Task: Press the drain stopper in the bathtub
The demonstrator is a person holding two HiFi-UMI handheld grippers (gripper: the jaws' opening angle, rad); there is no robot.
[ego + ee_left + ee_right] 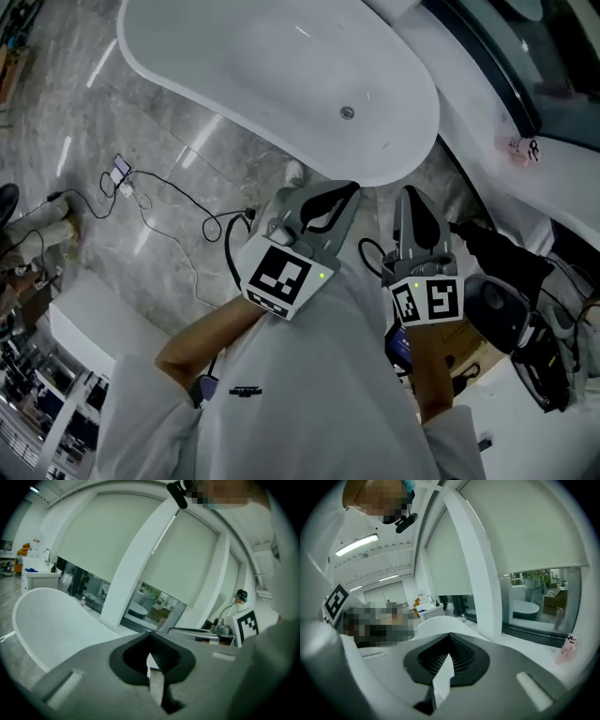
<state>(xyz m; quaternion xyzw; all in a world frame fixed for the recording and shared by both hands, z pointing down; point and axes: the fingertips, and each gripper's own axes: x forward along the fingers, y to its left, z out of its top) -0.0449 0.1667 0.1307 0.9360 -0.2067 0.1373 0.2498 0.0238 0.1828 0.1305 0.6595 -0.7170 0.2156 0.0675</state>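
Note:
A white freestanding bathtub (281, 75) fills the top of the head view, and its small round metal drain stopper (347, 112) sits on the tub floor. Both grippers are held close to the person's chest, short of the tub's near rim. My left gripper (345, 194) points toward the tub with its jaws together and nothing between them. Beside it, my right gripper (413, 199) is also shut and empty. In the left gripper view the jaws (153, 643) aim above the tub (47, 620). The right gripper view's jaws (450, 641) aim at the wall and window, with the tub (436, 623) behind them.
Black cables (159, 202) and a charger (120, 171) lie on the grey marble floor left of the tub. Dark bags and equipment (506, 281) crowd the right side. A small pink bottle (567, 649) stands on the white window ledge (487, 141).

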